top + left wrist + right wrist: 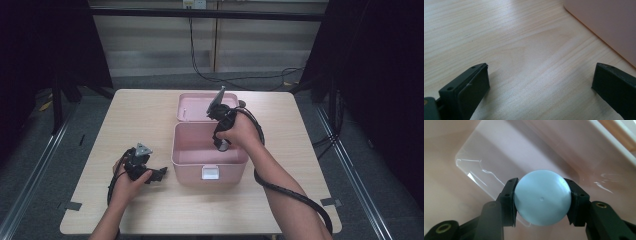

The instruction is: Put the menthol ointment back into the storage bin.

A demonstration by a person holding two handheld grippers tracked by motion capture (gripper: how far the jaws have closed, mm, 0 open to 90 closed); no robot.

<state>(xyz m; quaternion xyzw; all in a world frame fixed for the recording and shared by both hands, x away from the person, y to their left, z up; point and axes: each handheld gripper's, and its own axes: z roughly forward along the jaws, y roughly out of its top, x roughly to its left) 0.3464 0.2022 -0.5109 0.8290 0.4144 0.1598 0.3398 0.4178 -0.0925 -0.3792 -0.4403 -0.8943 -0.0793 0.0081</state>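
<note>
The right hand-held gripper (541, 202) clamps a pale blue ball (542, 197) between its two black jaws, one pad pressing on each side of it. It points down into the open pink storage box (210, 157), which stands near the middle of the tabletop (145, 120), so the ball hangs inside the box above its glossy pink floor (499, 165), apparently not yet resting on it. The box's lid (192, 107) lies flat behind it, toward the far edge of the tabletop. The left hand-held gripper (539, 87) rests on the wood toward the near left corner, just beside the box's left wall (604, 25), its jaws spread wide with nothing between them. By my reading the carry is nearly done: the ball is already within the walls. What is left is to lower it to the floor, let go and withdraw; the lid is off.
</note>
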